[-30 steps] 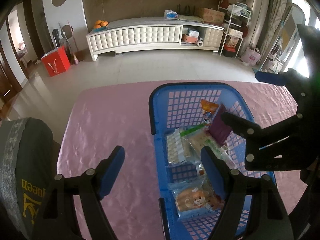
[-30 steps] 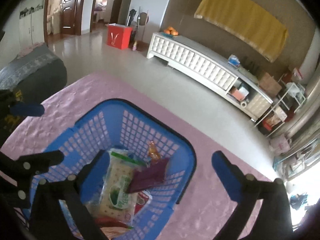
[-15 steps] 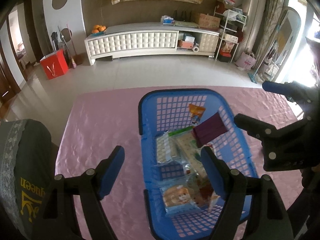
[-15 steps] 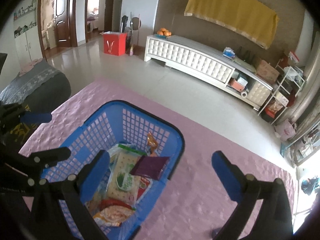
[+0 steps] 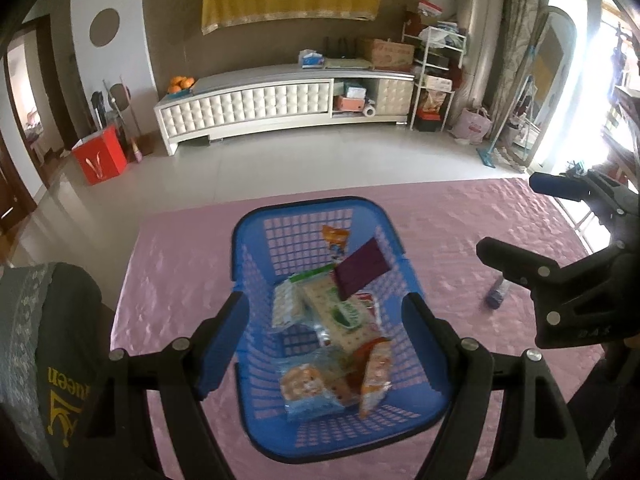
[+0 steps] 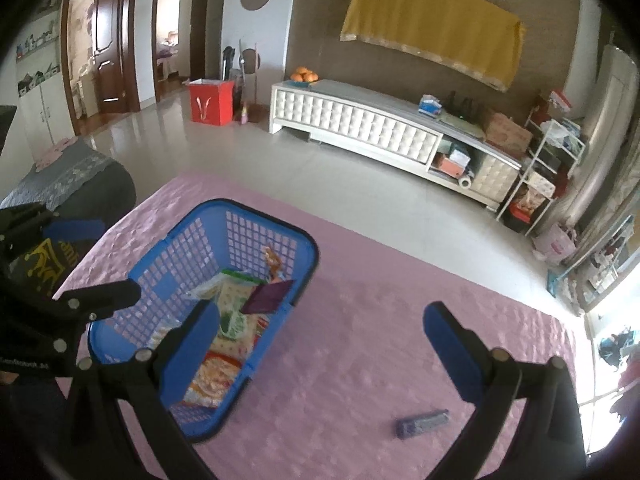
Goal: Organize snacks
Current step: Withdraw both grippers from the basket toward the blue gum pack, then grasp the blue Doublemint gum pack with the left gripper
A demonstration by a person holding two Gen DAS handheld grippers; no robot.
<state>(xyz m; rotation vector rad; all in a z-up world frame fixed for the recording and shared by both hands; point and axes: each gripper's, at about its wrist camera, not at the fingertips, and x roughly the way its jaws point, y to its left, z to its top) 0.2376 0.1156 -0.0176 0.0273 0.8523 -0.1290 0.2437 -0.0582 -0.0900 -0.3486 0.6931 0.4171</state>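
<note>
Left-wrist view: my left gripper (image 5: 324, 328) hangs with its jaws spread wide and nothing between them, above the blue perforated plastic basket (image 5: 256, 248) holding the crinkly snack packets (image 5: 340, 320). My right gripper (image 6: 320, 340) is equally wide and empty; at its 9 o'clock sits the basket on the pink quilted tablecloth (image 6: 360, 320), at 5 o'clock a small dark blue wrapped bar (image 6: 422, 424).

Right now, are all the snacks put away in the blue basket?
Nearly. The blue basket already holds the purple packet, crackers and other snacks. Both the left gripper and right gripper have open, empty jaws. One small dark packet is left on the pink tablecloth.
</note>
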